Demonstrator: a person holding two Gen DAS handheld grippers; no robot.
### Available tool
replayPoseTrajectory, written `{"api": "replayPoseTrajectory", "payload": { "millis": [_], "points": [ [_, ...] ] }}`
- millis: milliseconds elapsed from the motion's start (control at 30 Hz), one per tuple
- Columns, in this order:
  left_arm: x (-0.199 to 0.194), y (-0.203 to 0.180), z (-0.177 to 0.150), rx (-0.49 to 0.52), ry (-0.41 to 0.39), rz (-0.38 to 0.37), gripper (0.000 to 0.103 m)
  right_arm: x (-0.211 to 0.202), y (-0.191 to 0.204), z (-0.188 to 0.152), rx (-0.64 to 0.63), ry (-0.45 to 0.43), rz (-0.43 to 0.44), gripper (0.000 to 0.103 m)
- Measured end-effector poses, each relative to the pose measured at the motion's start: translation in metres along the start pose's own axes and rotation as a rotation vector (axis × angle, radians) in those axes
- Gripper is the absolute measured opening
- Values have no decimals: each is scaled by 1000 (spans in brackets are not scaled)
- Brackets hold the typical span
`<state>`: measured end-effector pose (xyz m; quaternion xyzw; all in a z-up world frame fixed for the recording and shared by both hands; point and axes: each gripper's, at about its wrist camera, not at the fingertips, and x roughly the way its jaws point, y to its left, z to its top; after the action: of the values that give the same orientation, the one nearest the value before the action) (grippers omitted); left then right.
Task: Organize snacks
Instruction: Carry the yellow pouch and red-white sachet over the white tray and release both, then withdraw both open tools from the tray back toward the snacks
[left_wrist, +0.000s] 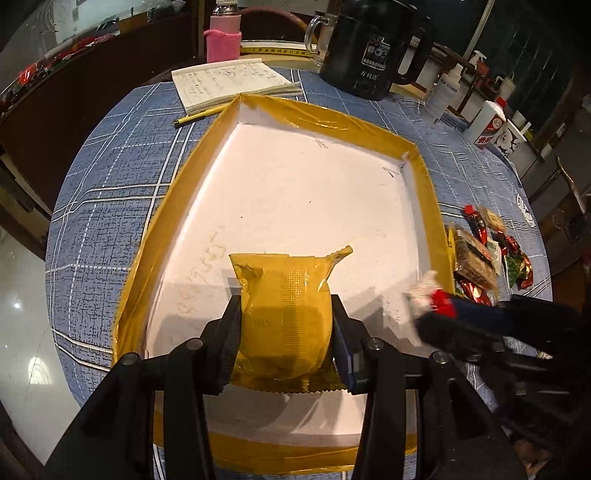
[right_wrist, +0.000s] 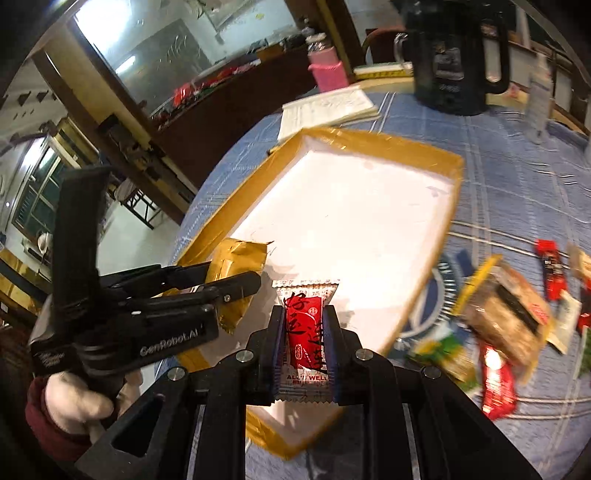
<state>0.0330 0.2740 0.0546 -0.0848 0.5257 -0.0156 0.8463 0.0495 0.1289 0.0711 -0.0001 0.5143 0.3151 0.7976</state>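
My left tool (left_wrist: 286, 321) pinches a crinkly gold foil packet (left_wrist: 284, 314) over the near end of the white, gold-taped tray (left_wrist: 428, 184). My right tool (right_wrist: 304, 332) clamps a glossy red-and-silver sachet (right_wrist: 306, 332) above the tray's near right corner. Loose wrapped snacks (left_wrist: 480, 254) lie on the checked blue bench (left_wrist: 110, 192) right of the tray, with a notebook (left_wrist: 229, 83) and black kettle (left_wrist: 365, 44) beyond.

The tray (left_wrist: 207, 147) sits mid-table (left_wrist: 110, 192). The notebook (left_wrist: 229, 83) lies at its 11 o'clock, the kettle (left_wrist: 369, 48) at 1 o'clock, the loose snacks (left_wrist: 480, 258) at 3 o'clock.
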Motion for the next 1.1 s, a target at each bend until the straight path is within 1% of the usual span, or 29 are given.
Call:
{"api": "replayPoseTrajectory", "payload": {
  "millis": [100,167,267,333,367,467,500,567,600,633,667,700,733,767,800,833,867,967,1000,1067,1100],
  "points": [
    [0,5,-1,-9,1,-8,43,16,3,-3,-3,23,-18,22],
    [-2,7,0,-12,-5,-22,43,20,0,-4,-3,31,-29,24],
    [-5,6,2,-5,-14,-22,43,18,0,-3,-5,20,-42,29],
    [-11,2,4,2,-34,-24,43,10,-1,-1,-3,-3,-56,40],
    [-15,0,5,6,-51,-22,43,4,-1,-1,-4,-17,-62,41],
    [-38,-10,8,32,-152,-19,43,-20,-5,-3,-6,-83,-103,40],
    [-49,-15,9,47,-202,-16,43,-36,-8,-6,-2,-131,-136,39],
    [-70,-24,10,73,-295,-28,53,-63,-13,-13,1,-226,-233,39],
    [-82,-29,11,77,-345,-41,71,-83,-15,-21,0,-302,-317,48],
    [-89,-33,12,74,-382,-56,91,-99,-18,-30,0,-363,-383,67],
    [-96,-38,13,66,-415,-78,95,-112,-22,-37,2,-410,-437,80],
    [-98,-42,16,61,-424,-93,98,-128,-30,-48,7,-467,-511,98],
    [-98,-47,21,58,-423,-112,98,-135,-37,-55,6,-492,-554,102],
    [-97,-53,24,57,-419,-125,98,-141,-46,-61,2,-501,-591,102],
    [-95,-59,26,54,-414,-117,98,-145,-59,-65,1,-486,-629,102],
    [-95,-66,27,55,-416,-100,98,-150,-77,-68,12,-450,-669,102],
    [-98,-73,26,62,-434,-89,98,-155,-98,-73,37,-418,-696,99],
    [-114,-90,13,79,-520,-50,98,-177,-147,-90,133,-405,-693,92],
    [-118,-97,10,80,-535,-62,98,-188,-165,-97,173,-409,-697,92],
    [-115,-108,12,76,-515,-97,103,-200,-191,-104,210,-412,-675,93],
    [-109,-116,16,64,-479,-108,103,-203,-205,-106,217,-395,-650,93]
  ]
}}
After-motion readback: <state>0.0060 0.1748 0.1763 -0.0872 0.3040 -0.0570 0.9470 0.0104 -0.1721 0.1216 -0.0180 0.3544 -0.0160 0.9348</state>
